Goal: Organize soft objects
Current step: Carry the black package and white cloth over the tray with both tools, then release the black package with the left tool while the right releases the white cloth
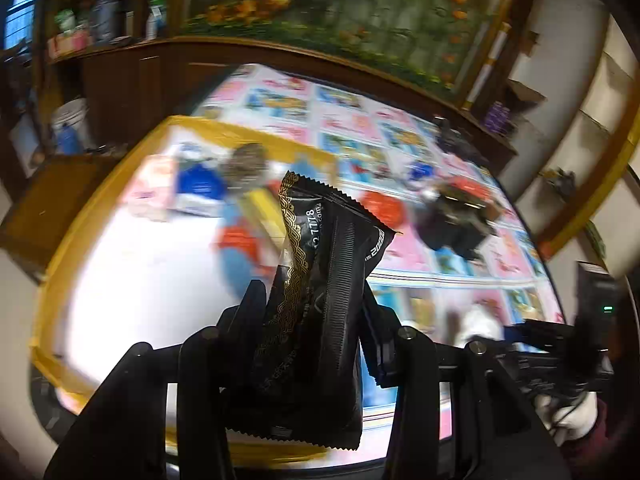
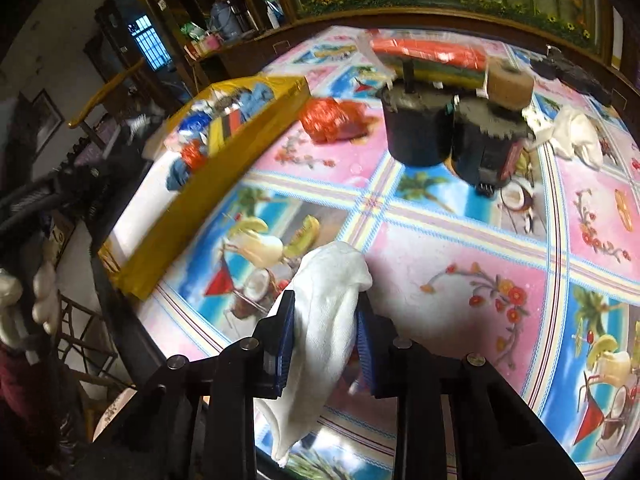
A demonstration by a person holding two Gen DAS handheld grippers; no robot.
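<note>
Carrying two soft things to the yellow tray (image 2: 188, 200) near the tabletop's left edge. Left tool (image 1: 316, 300) pinching a black packet (image 1: 320, 280), up above the tray's white floor. Right tool (image 2: 326, 336) squeezed on a white cloth (image 2: 326, 320), low over the tabletop (image 2: 460, 248), just beside the tray. Best to move slow, hold tight, let go only over a bare spot inside.

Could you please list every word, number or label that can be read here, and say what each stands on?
"7778": white digits on the black sachet held in the left claw; the digits before them are cut off by a fold.
".com": beside it on the same sachet, partly legible.
Gold print along the sachet's edge: too small to read.
Right wrist view: no readable text.
</note>
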